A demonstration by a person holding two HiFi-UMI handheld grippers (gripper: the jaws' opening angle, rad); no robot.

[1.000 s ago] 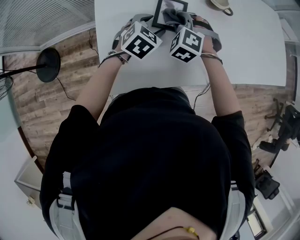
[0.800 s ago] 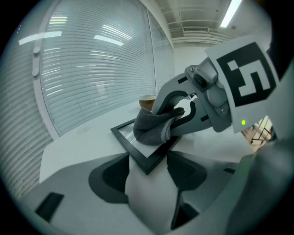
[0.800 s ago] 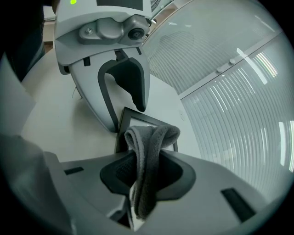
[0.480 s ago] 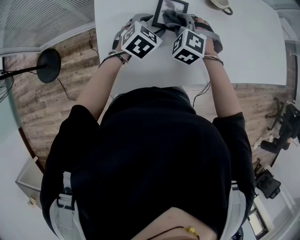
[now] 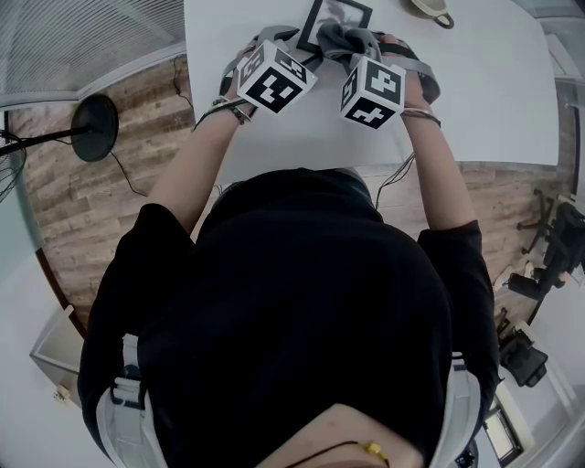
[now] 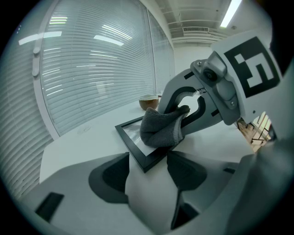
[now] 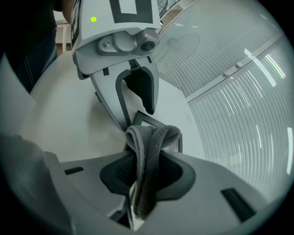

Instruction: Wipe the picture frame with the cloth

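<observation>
**Left pins frame, right wipes**

Head view: picture frame (image 5: 344, 8) flat on table (image 5: 494, 101) at 12 o'clock, cloth (image 5: 340, 37) on it.

Left gripper view: left gripper (image 6: 148, 159) seems clamped on the frame's near corner, probably to stop sliding.

Right gripper view: right gripper (image 7: 147, 170) clenched on the folded cloth, bunched end on the frame at 12 o'clock.

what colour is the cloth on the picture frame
Grey. The cloth lies over the black picture frame; it shows best in the left gripper view.

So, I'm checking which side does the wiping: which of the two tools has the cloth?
The right tool: the grey cloth is pinched between its jaws. The left tool has only a corner of the picture frame between its jaws.
</observation>
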